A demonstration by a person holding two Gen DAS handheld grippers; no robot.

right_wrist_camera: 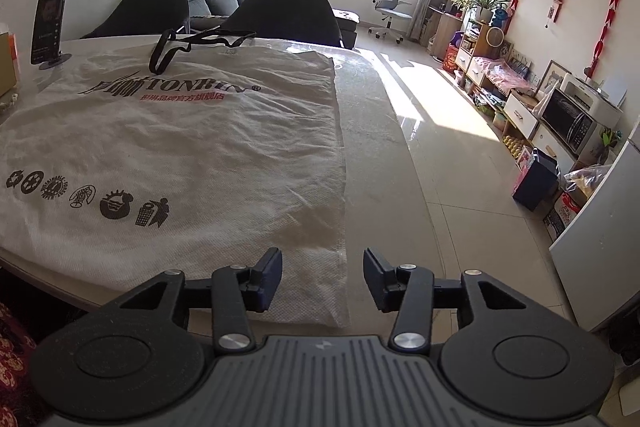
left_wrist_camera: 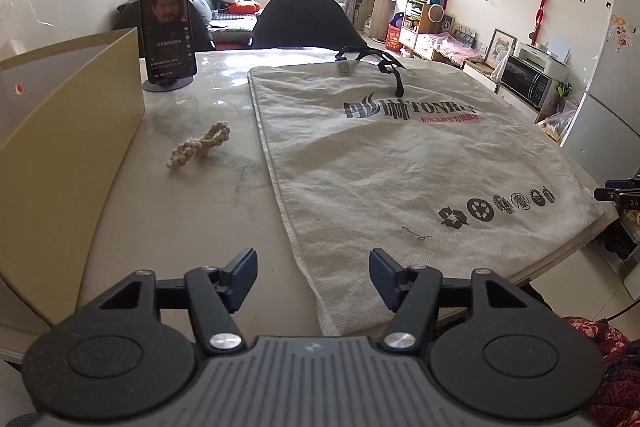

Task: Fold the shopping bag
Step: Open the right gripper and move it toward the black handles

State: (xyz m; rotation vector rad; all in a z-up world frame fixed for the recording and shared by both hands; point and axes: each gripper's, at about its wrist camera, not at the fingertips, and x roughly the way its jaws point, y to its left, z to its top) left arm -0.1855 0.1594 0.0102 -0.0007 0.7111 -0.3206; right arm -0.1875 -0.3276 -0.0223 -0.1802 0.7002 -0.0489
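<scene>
A white non-woven shopping bag (left_wrist_camera: pixel 400 155) (right_wrist_camera: pixel 180 147) with black handles (left_wrist_camera: pixel 384 65) (right_wrist_camera: pixel 188 45) lies flat and unfolded on the pale table, printed side up. My left gripper (left_wrist_camera: pixel 313 277) hovers open above the bag's near left corner, nothing between its fingers. My right gripper (right_wrist_camera: pixel 323 277) stands open over the bag's near right corner, its left finger (right_wrist_camera: pixel 270 277) above the fabric and its right finger (right_wrist_camera: pixel 378 279) above bare table. The right gripper's tip (left_wrist_camera: pixel 618 191) also shows at the right edge of the left wrist view.
A yellow cardboard box (left_wrist_camera: pixel 60 155) stands at the table's left. A phone on a stand (left_wrist_camera: pixel 168 31) (right_wrist_camera: pixel 48 27) and a knotted rope toy (left_wrist_camera: pixel 200 145) sit left of the bag. Dark chairs (left_wrist_camera: pixel 304 21) (right_wrist_camera: pixel 284 11) stand behind the table. The table's right edge (right_wrist_camera: pixel 404 167) drops to tiled floor.
</scene>
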